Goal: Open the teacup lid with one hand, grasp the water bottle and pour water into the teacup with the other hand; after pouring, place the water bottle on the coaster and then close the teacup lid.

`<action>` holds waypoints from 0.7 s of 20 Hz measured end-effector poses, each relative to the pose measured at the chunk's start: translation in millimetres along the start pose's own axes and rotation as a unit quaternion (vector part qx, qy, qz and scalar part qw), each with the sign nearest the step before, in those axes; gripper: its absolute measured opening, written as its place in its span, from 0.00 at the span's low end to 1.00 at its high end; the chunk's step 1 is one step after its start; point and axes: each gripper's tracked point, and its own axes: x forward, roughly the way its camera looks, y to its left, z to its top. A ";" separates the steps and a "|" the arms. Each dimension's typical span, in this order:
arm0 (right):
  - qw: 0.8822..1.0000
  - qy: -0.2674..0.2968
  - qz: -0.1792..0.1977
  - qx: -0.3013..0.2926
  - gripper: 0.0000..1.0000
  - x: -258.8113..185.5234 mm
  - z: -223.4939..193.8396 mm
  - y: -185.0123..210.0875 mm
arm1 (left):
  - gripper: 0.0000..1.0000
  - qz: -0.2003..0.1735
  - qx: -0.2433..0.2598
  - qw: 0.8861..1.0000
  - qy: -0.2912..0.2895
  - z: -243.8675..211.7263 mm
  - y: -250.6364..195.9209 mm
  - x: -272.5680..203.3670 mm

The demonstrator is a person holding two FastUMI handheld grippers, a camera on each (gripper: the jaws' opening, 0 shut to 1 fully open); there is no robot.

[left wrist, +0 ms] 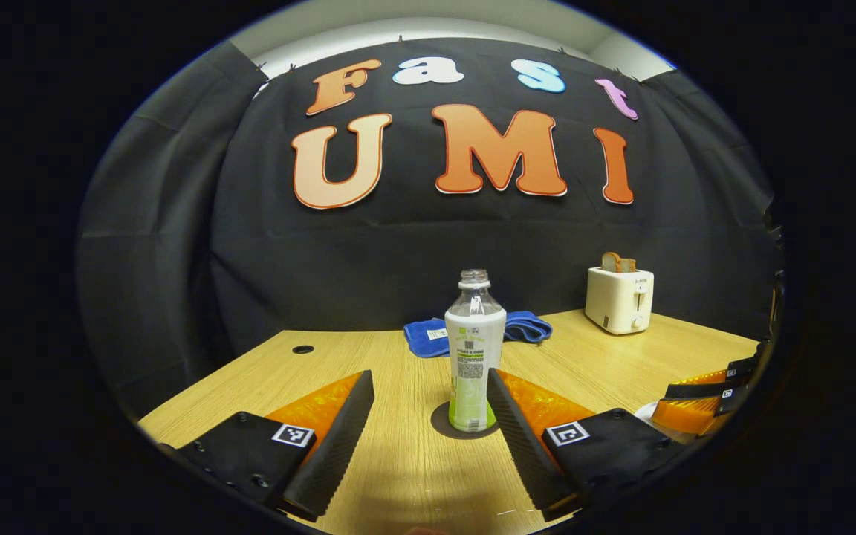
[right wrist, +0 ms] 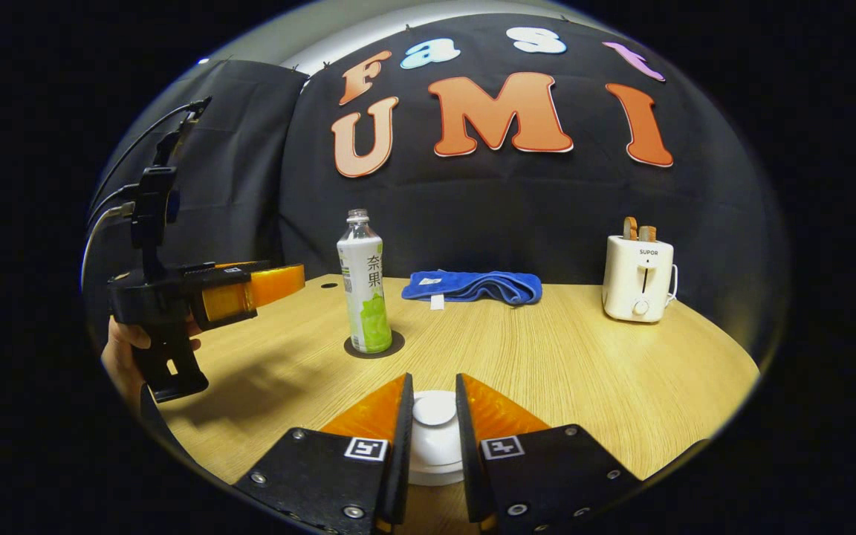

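You are working over a pale wood-grain table (right wrist: pixel 562 371) backed by the booth's black cloth wall, where a white toaster (right wrist: pixel 637 277) with bread in its slots bears a small brand word on its front, and a folded blue cloth (right wrist: pixel 472 287) with a white tag lies near the back edge. Your water bottle (left wrist: pixel 474 349), uncapped, stands upright on the dark round coaster (left wrist: pixel 444 425), its printed label too fine to make out, with your left gripper (left wrist: pixel 428 394) spread wide on either side of it and not touching. Your right gripper (right wrist: pixel 434 405) has its fingers closed in on the knob of the white teacup lid (right wrist: pixel 435 435), the cup beneath being hidden.
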 end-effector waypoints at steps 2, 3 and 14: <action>1.000 -0.017 -0.001 0.003 0.42 -3.2 13.3 0.0 | 0.97 0.001 -0.005 1.000 -0.006 6.6 1.6 -3.4; 1.000 -0.025 -0.003 0.006 0.50 -4.6 20.5 -1.5 | 0.97 0.002 -0.008 1.000 -0.009 10.4 3.6 -6.0; 0.991 -0.116 -0.071 0.004 0.78 -32.1 105.3 -38.0 | 0.97 0.040 -0.036 0.997 -0.046 50.2 41.8 -42.8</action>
